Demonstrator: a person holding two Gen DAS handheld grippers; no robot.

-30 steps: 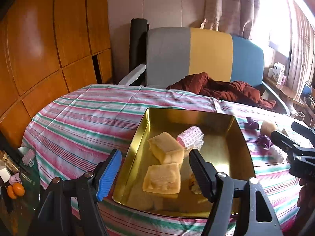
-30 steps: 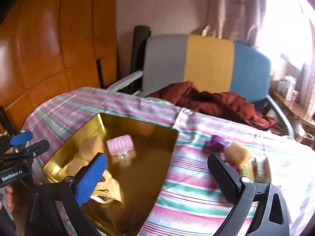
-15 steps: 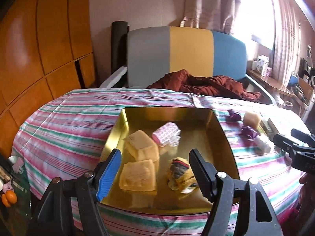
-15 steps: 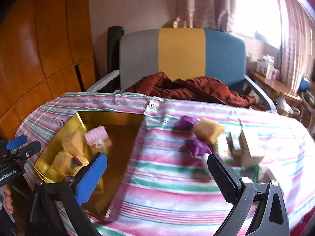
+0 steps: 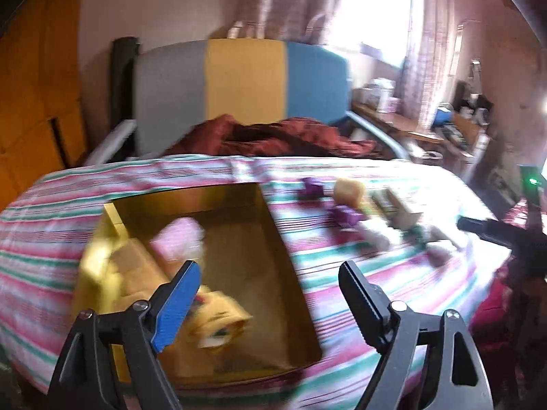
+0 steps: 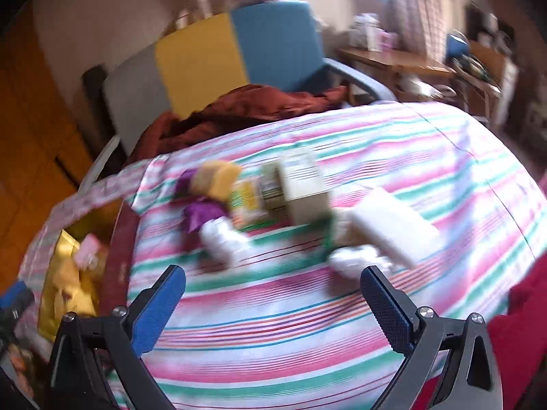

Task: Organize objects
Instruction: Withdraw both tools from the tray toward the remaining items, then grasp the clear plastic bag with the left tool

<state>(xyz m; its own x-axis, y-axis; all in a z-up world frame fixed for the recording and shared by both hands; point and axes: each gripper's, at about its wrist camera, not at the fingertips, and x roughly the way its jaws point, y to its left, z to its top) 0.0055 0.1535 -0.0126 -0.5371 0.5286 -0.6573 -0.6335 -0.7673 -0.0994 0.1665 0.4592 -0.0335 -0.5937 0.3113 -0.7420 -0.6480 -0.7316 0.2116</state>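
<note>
A gold tray (image 5: pixel 273 235) sits on the striped tablecloth and holds a pink item (image 5: pixel 179 239), tan blocks (image 5: pixel 136 266) and a yellow wrapped item (image 5: pixel 222 321). My left gripper (image 5: pixel 270 290) is open and empty above the tray's front right corner. Loose objects lie to the right of the tray: purple wrapped pieces (image 6: pixel 201 215), a tan block (image 6: pixel 215 177), a green packet (image 6: pixel 249 201), a beige box (image 6: pixel 304 188), a white box (image 6: pixel 393 225) and white wrapped pieces (image 6: pixel 225 242). My right gripper (image 6: pixel 273 307) is open and empty in front of them. Both views are blurred.
A grey, yellow and blue chair (image 5: pixel 239 85) with a dark red cloth (image 5: pixel 273 136) stands behind the table. A cluttered desk (image 6: pixel 410 61) stands at the back right by the window. Wooden panelling (image 5: pixel 34 102) is on the left.
Both grippers have swung to the right. The tray has shifted left in both views and the loose objects now lie straight ahead of my right gripper. Both stay open.
</note>
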